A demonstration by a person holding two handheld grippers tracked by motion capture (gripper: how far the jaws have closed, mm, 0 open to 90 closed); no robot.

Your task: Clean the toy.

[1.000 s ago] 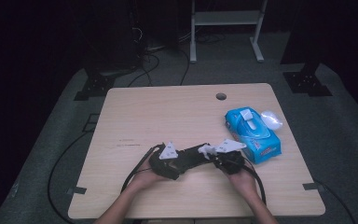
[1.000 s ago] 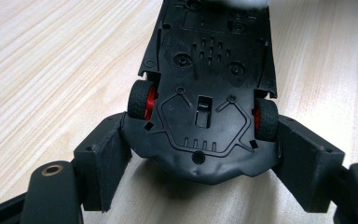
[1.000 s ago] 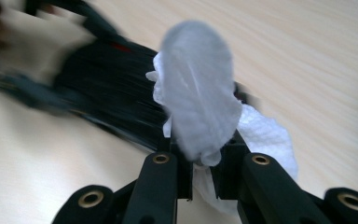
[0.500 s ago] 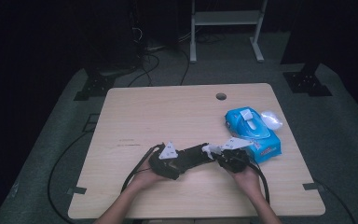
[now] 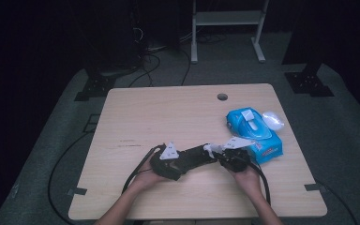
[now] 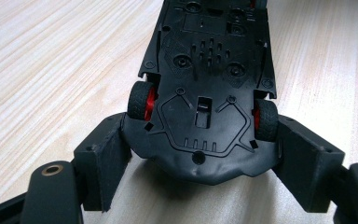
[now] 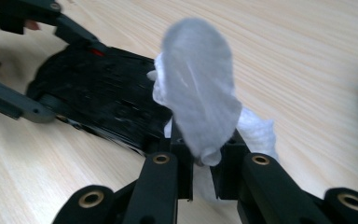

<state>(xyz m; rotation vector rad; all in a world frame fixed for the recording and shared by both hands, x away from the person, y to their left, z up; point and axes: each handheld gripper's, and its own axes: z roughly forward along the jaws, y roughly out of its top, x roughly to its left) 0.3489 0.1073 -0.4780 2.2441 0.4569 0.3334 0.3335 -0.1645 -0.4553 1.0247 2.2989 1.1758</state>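
L gripper [image 6: 200,154] clamped on car [image 6: 205,88], belly up. R gripper [image 7: 200,163], pinching wipe [image 7: 198,102], now moved in from pack [image 5: 253,131] to car. Prob wiping next.

A pale wooden bench [image 5: 168,117] with rounded corners stands on a grey floor [image 5: 356,140]. A small round hole [image 5: 222,97] sits near its far edge, right of the middle. At the right side lies a blue pack of wipes [image 5: 253,133], with a crumpled white wipe [image 5: 273,120] just beside it toward the right edge. Near the front middle, a black toy car [image 5: 194,158] lies upside down, its red-hubbed wheels up.
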